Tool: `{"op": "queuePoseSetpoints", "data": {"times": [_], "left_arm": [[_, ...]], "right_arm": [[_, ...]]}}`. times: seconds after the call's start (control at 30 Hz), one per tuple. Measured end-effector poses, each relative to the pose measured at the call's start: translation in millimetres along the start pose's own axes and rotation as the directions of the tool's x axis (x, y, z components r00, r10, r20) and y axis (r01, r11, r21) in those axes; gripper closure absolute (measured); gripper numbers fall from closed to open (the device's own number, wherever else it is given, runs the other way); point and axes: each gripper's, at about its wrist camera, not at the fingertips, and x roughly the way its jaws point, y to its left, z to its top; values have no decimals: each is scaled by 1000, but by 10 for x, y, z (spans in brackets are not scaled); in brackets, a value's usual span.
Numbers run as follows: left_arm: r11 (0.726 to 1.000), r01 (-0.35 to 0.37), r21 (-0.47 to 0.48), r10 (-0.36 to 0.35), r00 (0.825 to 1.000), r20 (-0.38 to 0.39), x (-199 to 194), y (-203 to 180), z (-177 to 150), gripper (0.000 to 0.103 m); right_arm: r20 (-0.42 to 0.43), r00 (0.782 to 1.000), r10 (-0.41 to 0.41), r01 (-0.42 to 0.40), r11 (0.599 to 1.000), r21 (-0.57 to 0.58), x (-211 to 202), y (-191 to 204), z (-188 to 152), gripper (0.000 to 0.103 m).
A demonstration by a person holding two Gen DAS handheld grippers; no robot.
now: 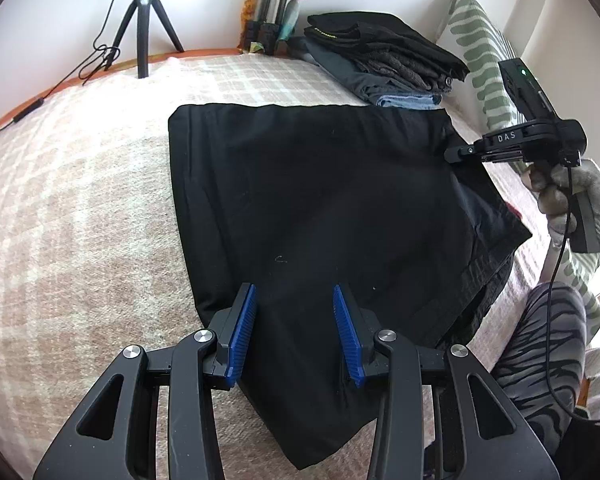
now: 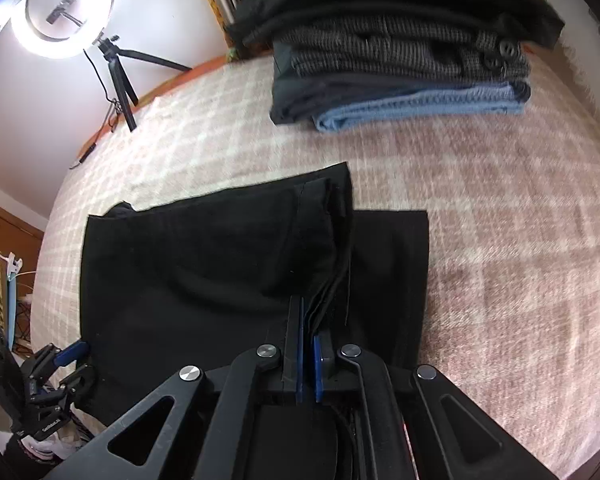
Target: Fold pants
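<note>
— On the bed (image 1: 80, 200), what lies there?
— Black pants (image 1: 320, 200), partly folded, spread flat on a pink checked blanket. A stack of folded clothes (image 2: 400, 64) sits behind them, near a tripod (image 1: 146, 20).
— And the left tool (image 1: 294, 332)?
— Its blue pads stand apart above the near end of the pants, gripping nothing.
— The right tool (image 2: 308, 344)?
— Held by a gloved hand (image 1: 572, 200), pinched together on an edge of the pants.
</note>
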Motion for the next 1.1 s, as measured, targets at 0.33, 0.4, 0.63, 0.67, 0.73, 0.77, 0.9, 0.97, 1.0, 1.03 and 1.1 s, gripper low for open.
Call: {"op": "queuePoseSetpoints", "data": {"times": [0.33,0.4,0.63,0.67,0.73,0.77,0.9,0.97,1.0,1.03,1.1], "left_arm": [[1000,0,8,0,1000,11,-64,-29,-60,65],[1000,-7,11,7,1000,16,-84,-45,-93,65],[1000,-18,6,18,1000,13,-108,7,-182,65],[1000,-20,3,20,1000,12,-110,12,-195,65],[1000,-20,3,20,1000,14,-105,21,-237,65],[1000,-25,14,25,1000,19,-105,9,-255,65],[999,-38,33,37,999,27,-139,-23,-292,65],[1000,-12,-23,12,999,35,-202,50,-300,65],[998,1,-64,2,999,41,-242,110,-308,65],[995,12,-95,-8,999,46,-269,158,-316,65],[986,42,-161,-34,998,56,-317,278,-335,65]], "right_arm": [[237,968,-80,113,985,-131,-553,285,-37,65],[247,967,-68,116,976,-183,-521,430,-11,65],[156,982,-106,145,953,-266,99,708,174,65],[150,982,-117,154,949,-274,166,716,184,65],[135,984,-120,153,950,-273,250,706,211,65],[121,986,-118,147,954,-262,304,693,236,65],[86,988,-125,143,957,-252,444,679,275,65],[83,986,-142,159,952,-263,425,716,292,66],[86,985,-147,165,951,-261,402,729,298,66],[95,984,-147,167,952,-257,351,746,294,66],[131,984,-123,153,954,-258,201,830,255,66]]}}
